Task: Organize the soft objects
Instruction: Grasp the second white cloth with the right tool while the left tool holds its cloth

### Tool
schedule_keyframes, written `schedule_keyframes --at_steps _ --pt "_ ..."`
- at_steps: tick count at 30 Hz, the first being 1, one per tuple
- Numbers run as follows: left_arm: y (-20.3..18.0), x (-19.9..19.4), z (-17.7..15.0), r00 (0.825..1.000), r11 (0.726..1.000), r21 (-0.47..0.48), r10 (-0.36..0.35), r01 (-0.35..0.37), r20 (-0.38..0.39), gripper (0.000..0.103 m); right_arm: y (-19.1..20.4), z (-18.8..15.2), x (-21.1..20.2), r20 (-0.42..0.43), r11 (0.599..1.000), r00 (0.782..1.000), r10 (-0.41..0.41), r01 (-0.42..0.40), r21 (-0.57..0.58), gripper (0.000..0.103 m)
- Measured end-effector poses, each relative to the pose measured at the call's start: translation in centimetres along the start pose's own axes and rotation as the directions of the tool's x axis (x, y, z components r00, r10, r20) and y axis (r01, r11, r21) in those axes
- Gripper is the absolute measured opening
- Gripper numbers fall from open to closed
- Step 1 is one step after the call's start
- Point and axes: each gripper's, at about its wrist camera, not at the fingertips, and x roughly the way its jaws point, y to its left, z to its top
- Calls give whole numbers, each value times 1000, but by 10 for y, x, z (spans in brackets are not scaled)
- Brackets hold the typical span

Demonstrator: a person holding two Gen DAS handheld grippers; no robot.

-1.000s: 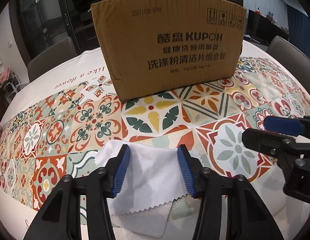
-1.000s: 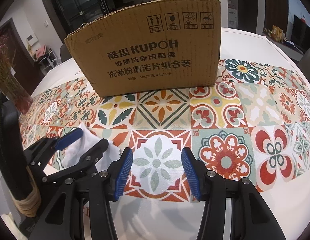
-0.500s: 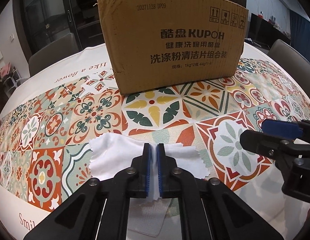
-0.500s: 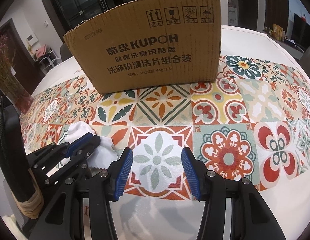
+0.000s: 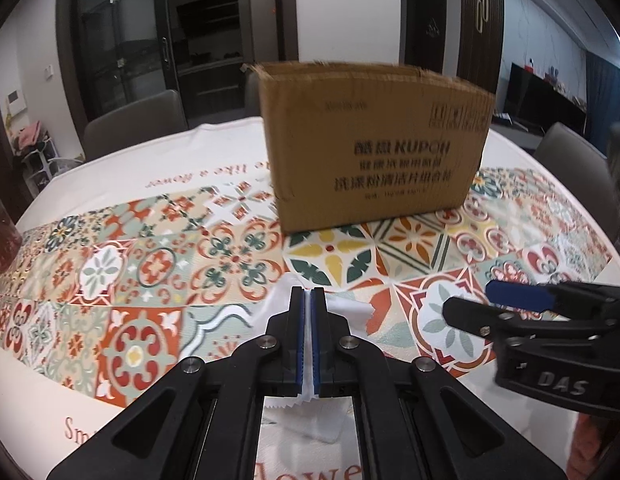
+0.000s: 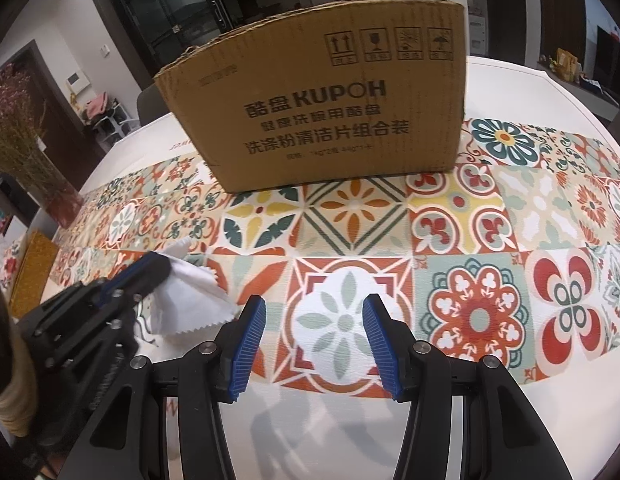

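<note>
Only the right wrist view shows the right gripper (image 6: 313, 336) agape; left gripper (image 5: 308, 336) apparently pinches white cloth (image 5: 345, 310).

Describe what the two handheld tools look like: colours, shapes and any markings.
Both match: the left tool and right tool have black, angular plastic arms with long cut-out slots and silver rivets at the joints. Each finger ends in a blue pad with fine ribbing. In the left wrist view, the right tool's body carries raised "DAS" lettering. No cables or sleeves show.
</note>
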Motion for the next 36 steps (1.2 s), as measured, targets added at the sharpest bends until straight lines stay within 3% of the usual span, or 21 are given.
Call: schedule_keyframes --at_steps 12,33,34,36 --pt "29 -43 -5 997 997 -62 50 -47 55 5 34 0 6 -14 996 998 54 -55 -67 52" --pt "68 -65 -40 992 979 -165 126 -122 14 5 105 -17 52 -141 962 983 120 -150 -228 52" --pt "68 -65 -40 992 978 -166 127 -123 12 5 106 -17 54 -147 960 982 116 -148 -237 53" --pt "69 -64 -42 992 978 -173 122 -119 9 5 109 -18 60 -155 956 982 109 -146 -255 65"
